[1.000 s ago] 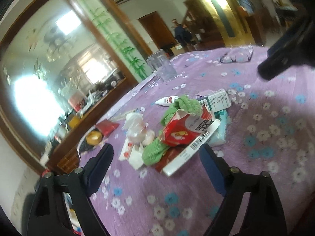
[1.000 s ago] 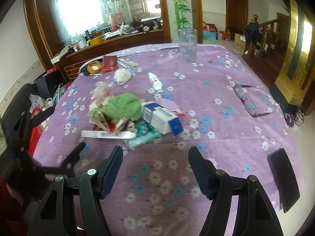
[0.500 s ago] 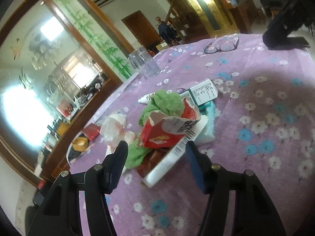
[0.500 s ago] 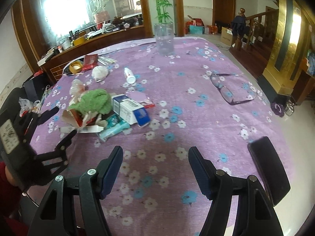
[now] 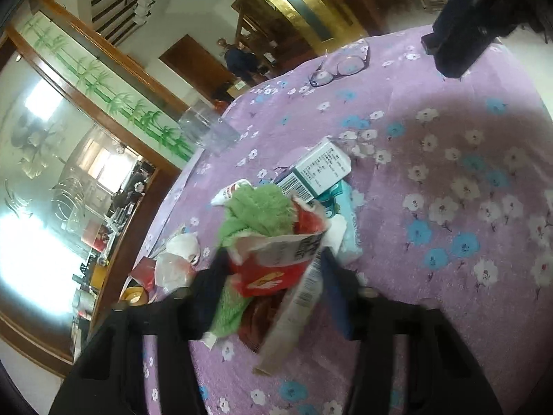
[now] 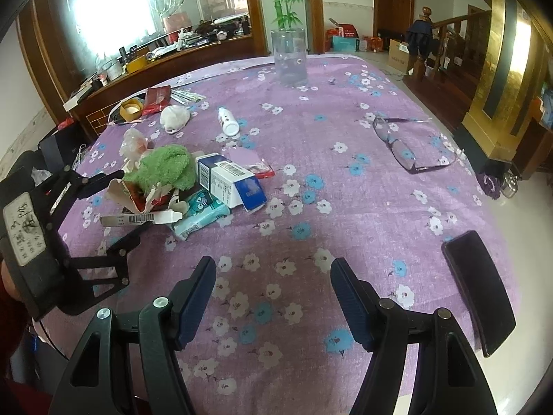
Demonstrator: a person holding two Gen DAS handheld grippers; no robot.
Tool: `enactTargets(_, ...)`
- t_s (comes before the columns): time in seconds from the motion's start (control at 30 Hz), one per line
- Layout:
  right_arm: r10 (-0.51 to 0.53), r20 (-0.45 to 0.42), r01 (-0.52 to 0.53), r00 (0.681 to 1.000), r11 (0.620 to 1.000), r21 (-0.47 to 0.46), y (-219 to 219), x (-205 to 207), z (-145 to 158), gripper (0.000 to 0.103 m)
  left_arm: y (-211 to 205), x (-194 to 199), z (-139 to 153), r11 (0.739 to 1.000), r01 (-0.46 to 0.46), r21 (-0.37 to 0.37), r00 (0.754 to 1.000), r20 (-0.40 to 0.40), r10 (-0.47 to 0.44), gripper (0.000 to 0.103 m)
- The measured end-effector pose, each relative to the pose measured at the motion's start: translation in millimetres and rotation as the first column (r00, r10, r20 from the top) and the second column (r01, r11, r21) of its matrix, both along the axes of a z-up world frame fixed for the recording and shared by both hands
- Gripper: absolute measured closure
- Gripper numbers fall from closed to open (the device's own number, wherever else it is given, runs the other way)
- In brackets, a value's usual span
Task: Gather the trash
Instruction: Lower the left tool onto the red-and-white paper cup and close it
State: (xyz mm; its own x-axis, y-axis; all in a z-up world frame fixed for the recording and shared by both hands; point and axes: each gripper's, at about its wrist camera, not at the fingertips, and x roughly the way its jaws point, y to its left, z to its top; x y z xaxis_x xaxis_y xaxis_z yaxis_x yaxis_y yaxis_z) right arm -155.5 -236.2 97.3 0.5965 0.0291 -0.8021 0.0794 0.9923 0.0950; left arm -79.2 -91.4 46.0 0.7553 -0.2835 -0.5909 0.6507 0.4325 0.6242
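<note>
A heap of trash lies on the purple flowered tablecloth (image 6: 345,186): a torn red and white carton (image 5: 276,266), a green cloth (image 5: 259,214), a white and blue box (image 5: 318,169), a teal tissue pack (image 6: 200,212) and a long white barcode strip (image 5: 297,307). My left gripper (image 5: 273,283) has its fingers on either side of the red carton, closing in on it; it also shows in the right wrist view (image 6: 114,204). My right gripper (image 6: 273,294) is open and empty above bare cloth near the front edge.
A clear glass (image 6: 288,57) stands at the far edge. Eyeglasses (image 6: 404,145) and a dark phone (image 6: 478,287) lie on the right. A small white bottle (image 6: 228,122), crumpled tissue (image 6: 174,117), a tape roll (image 6: 131,109) and a red packet (image 6: 157,97) lie at the back left.
My left gripper has moved forward into the heap and narrowed around the red carton. My right gripper has stayed open and shifted little.
</note>
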Motion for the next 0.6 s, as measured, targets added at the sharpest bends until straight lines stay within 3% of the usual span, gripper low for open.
enactTargets(0.13,-0.026,-0.006,0.026,1.0,1.0,0.01,-6.3,-2.8,-2.8,0.03,1.4,-5.9,1.6,1.0,-0.019,-0.014,1.0,0.005,0.019,0.059)
enactTargets(0.2,-0.037,-0.009,0.037,0.999,0.999,0.015,-8.3,-3.2,-3.8,0.03,4.8,-14.9,1.1,0.999,-0.039,-0.021,0.999,0.009,0.04,0.086)
enactTargets(0.47,-0.012,-0.018,0.013,1.0,0.999,0.03,1.4,0.6,-6.0,0.03,9.9,-37.4,-9.3,0.992,-0.104,-0.065,0.993,-0.064,0.1,0.086)
enactTargets(0.6,0.016,-0.029,-0.014,0.999,0.998,0.066,9.3,8.0,-7.2,0.03,11.9,-39.0,-1.7,0.982,-0.137,-0.126,0.988,-0.091,0.126,0.087)
